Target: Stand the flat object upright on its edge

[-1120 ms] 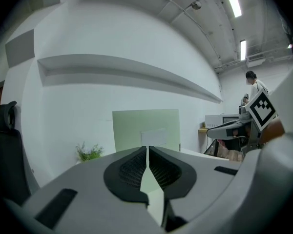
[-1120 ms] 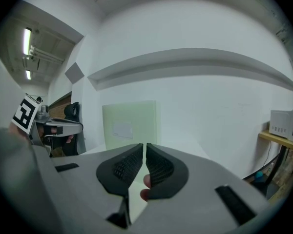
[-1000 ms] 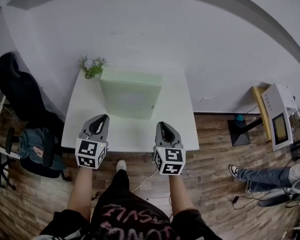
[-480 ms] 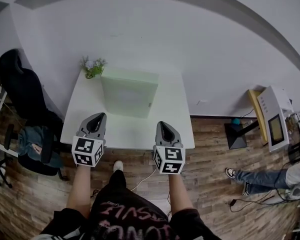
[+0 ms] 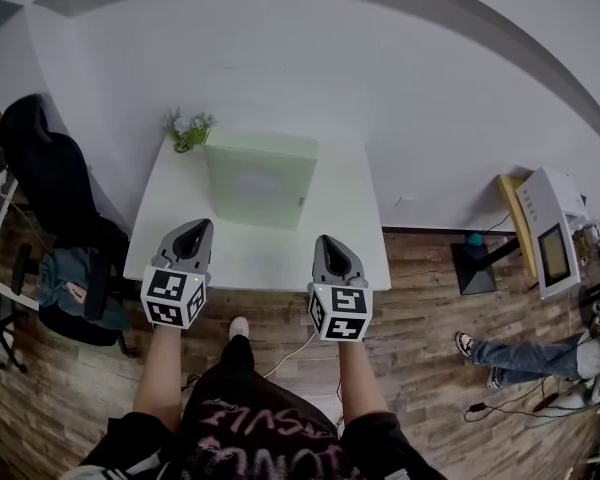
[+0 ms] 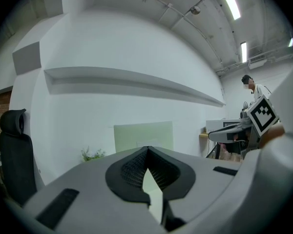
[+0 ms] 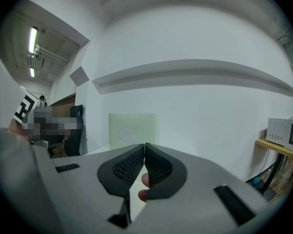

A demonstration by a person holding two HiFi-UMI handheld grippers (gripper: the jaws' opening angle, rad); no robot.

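A pale green flat box stands upright on its edge at the back of the white table, its top near the wall. It shows as a light green panel in the left gripper view and as a similar panel in the right gripper view. My left gripper hovers over the table's front left edge, shut and empty. My right gripper is at the front right edge, also shut with nothing in it. Both sit well short of the box.
A small potted plant stands at the table's back left corner beside the box. A black office chair is left of the table. To the right are a small side table with a white appliance and a seated person's legs.
Both grippers have drawn back a little toward the front edge of the table. The box stays standing upright.
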